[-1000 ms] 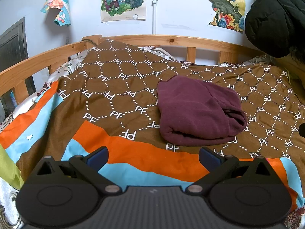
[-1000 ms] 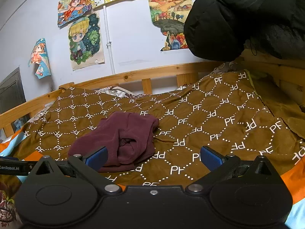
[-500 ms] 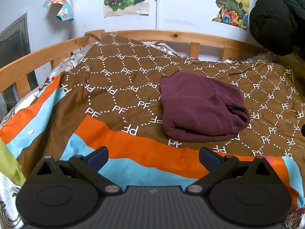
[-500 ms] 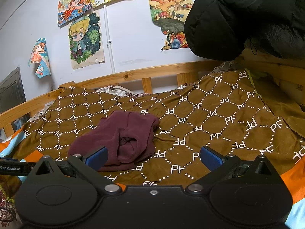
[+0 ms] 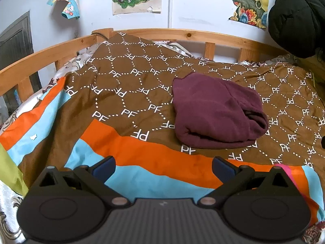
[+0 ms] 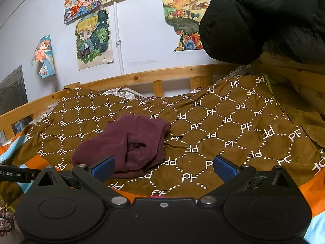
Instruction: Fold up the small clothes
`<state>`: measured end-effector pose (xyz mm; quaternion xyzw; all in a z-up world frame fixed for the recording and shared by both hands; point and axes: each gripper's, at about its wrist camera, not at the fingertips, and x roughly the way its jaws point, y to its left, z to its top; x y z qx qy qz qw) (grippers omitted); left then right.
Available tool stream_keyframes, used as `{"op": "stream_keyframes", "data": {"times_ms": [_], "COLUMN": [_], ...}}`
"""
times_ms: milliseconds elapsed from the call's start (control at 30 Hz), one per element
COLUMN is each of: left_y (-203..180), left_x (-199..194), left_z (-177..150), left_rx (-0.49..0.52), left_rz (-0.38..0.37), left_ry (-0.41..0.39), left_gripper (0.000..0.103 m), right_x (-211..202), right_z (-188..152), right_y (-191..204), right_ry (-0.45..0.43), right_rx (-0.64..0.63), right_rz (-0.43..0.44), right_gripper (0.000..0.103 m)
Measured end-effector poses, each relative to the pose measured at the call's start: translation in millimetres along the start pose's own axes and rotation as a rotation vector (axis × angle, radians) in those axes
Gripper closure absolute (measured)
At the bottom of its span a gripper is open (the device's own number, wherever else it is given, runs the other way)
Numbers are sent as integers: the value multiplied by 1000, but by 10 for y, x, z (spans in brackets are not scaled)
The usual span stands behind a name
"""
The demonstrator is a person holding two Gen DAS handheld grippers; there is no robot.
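Observation:
A folded maroon garment (image 5: pixel 215 109) lies on the brown patterned bedspread (image 5: pixel 130 85), ahead and to the right of my left gripper (image 5: pixel 163 166). The left gripper is open and empty, held over the orange and blue stripes near the bed's front edge. In the right wrist view the same garment (image 6: pixel 130 140) lies ahead and left of my right gripper (image 6: pixel 162 167), which is open and empty. Its left fingertip (image 6: pixel 102 166) overlaps the garment's near edge in view. The left gripper's body (image 6: pixel 14 175) shows at the far left.
A wooden bed rail (image 5: pixel 182 36) runs around the far and left sides. A black padded jacket (image 6: pixel 264 16) hangs at the upper right. Posters (image 6: pixel 93 38) cover the wall behind. A brown cloth fold (image 6: pixel 300 109) lies at the right of the bed.
The left gripper has tilted and drawn back slightly, so the garment sits a little higher in its view. The right gripper has barely moved. The garment lies as before.

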<state>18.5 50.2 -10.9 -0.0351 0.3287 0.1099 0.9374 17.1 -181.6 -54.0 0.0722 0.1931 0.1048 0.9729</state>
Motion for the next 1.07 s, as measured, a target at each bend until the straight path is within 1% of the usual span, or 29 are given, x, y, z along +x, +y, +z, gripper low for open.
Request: {"op": "stream_keyframes", "data": {"times_ms": [1067], "left_y": [-5], "left_x": [-8], "left_z": [5], "left_rx": [22], "left_rz": [-10], "left_ry": [-6], "left_gripper": [0], "right_x": [10], "right_z": [0], "right_y": [15], "right_ry": [11], "right_rx": [-19], "right_rz": [6], "right_gripper": [1]}}
